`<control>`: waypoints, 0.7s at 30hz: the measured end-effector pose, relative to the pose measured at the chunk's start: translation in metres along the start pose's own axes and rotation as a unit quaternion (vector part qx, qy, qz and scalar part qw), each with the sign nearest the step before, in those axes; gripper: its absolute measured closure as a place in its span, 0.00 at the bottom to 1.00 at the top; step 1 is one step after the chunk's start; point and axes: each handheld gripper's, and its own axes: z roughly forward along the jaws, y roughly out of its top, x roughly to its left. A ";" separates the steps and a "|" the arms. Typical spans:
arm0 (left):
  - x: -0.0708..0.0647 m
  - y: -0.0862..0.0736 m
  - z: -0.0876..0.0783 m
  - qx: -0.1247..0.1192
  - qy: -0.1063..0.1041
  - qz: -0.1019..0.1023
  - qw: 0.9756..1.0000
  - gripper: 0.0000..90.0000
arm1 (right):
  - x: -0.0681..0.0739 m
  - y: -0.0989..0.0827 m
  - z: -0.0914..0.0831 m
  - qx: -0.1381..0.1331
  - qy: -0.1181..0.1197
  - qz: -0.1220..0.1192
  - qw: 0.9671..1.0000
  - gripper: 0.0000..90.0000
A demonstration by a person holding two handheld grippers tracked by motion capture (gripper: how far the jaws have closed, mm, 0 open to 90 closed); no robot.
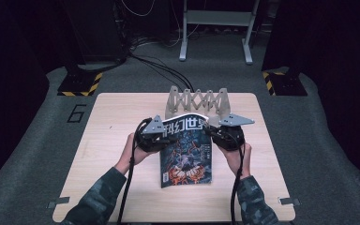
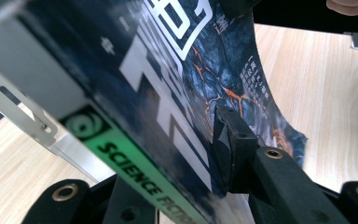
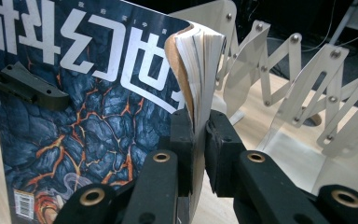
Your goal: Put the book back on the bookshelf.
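Observation:
A science-fiction magazine (image 1: 187,157) with a dark blue and orange cover is held between both grippers over the middle of the table. My left gripper (image 1: 166,139) is shut on its left, spine edge; one black pad (image 2: 233,137) presses on the cover (image 2: 168,79). My right gripper (image 1: 211,136) is shut on its right edge, and both pads clamp the page block (image 3: 198,70) at the gripper (image 3: 199,140). The magazine's far end curves up close to a grey accordion rack (image 1: 198,101).
The rack's slotted plates (image 3: 307,93) stand just behind the magazine at the table's far edge. The light wooden table (image 1: 117,122) has bare room left, right and in front. Black cables trail from both grippers toward the person. Cables and stands lie on the floor beyond.

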 end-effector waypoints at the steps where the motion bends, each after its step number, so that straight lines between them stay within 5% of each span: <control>1: -0.001 0.000 0.000 -0.004 0.002 -0.002 1.000 0.80 | 0.000 0.001 -0.001 -0.002 -0.001 -0.002 1.000 0.91; 14: -0.008 0.007 -0.007 -0.020 0.029 0.031 0.999 0.82 | 0.003 0.006 -0.010 -0.036 -0.007 -0.017 0.999 0.91; 21: -0.002 0.010 -0.012 -0.008 -0.003 0.023 1.000 0.81 | 0.003 0.006 -0.013 -0.044 0.000 -0.025 0.999 0.91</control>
